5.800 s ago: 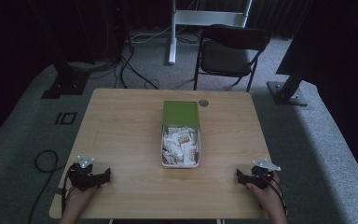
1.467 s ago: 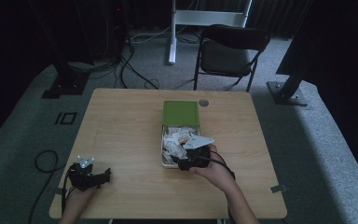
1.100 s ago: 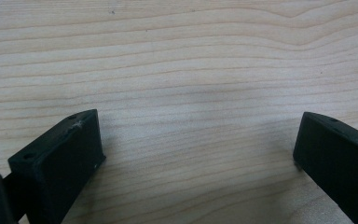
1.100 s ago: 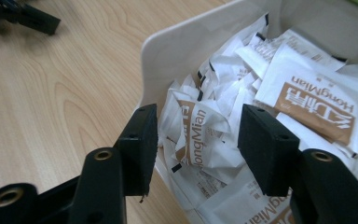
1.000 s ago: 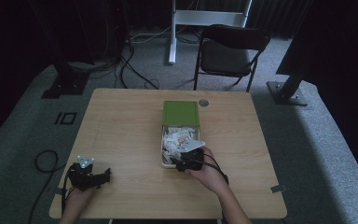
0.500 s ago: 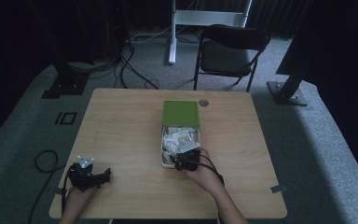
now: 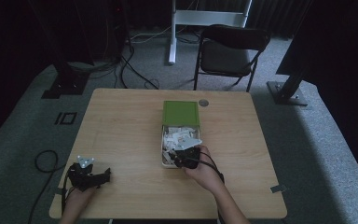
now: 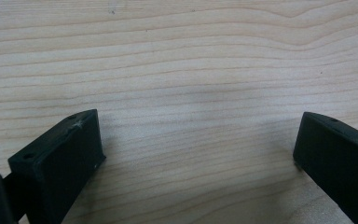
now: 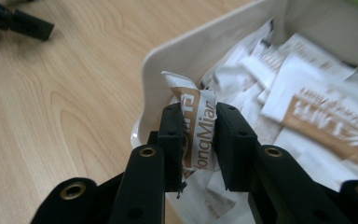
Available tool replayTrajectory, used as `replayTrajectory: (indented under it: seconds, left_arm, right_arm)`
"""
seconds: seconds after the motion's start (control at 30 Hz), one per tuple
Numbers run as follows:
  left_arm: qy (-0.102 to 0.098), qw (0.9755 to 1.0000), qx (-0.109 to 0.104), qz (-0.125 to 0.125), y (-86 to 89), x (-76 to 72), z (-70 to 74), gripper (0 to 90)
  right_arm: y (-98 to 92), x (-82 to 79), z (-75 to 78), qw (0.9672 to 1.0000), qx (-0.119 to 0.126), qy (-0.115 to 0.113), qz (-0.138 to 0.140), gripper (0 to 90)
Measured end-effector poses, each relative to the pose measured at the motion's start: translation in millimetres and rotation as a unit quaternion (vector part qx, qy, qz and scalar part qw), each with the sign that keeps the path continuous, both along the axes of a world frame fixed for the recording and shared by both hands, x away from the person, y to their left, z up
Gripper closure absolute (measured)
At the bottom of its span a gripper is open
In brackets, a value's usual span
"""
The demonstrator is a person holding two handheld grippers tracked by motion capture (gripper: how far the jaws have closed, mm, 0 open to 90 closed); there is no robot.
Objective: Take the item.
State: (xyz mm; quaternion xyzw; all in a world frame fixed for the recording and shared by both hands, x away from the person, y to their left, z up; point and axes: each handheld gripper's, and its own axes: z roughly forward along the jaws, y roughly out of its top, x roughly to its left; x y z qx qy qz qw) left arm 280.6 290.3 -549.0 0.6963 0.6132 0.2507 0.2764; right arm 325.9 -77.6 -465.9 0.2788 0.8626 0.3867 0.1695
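While its jaws have just been closing, right gripper (image 9: 196,135) now pinches a white-and-brown sachet (image 9: 196,122) at the near left corner of the white box (image 7: 164,161), mid-table. Left gripper (image 7: 89,175), jaws wide, nothing held, rests near table's (image 7: 121,135) front-left corner.

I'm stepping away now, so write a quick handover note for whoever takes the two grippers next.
Right gripper: shut on a white and brown packet, pinched between its fingers at the near end of the white tray; its jaws have just been closing.
Left gripper: open, holding nothing, resting on the table at the near left.
Tray: still full of packets, next to the green lid.
Done: one packet gripped.
Left: lift it out and set it down.
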Motion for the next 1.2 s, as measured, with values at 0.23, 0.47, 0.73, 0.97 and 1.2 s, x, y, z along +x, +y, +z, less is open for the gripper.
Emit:
replayTrajectory:
  seconds: [0.23,0.47,0.73,0.97,1.2]
  left_arm:
    - [0.001,1.0,0.001,-0.001,0.2,0.0,0.1,2.1]
    - [0.0,1.0,0.0,0.0,0.0,0.0,0.0,2.1]
    - [0.0,1.0,0.0,0.0,0.0,0.0,0.0,2.1]
    - [0.0,1.0,0.0,0.0,0.1,0.0,0.0,2.1]
    - [-0.001,1.0,-0.001,0.0,-0.1,0.0,-0.1,2.0]
  right_arm:
    - [-6.8,2.1,14.3,0.9993,0.03,-0.016,-0.016,73.3]
    - [-20.7,6.4,28.7,0.9977,0.049,-0.03,-0.036,73.3]
    - [-43.2,13.8,41.8,0.9943,0.065,-0.041,-0.073,73.4]
    - [-67.3,22.4,45.1,0.9893,0.072,-0.051,-0.116,73.3]
    - [-93.9,32.8,43.3,0.9815,0.077,-0.054,-0.167,73.3]
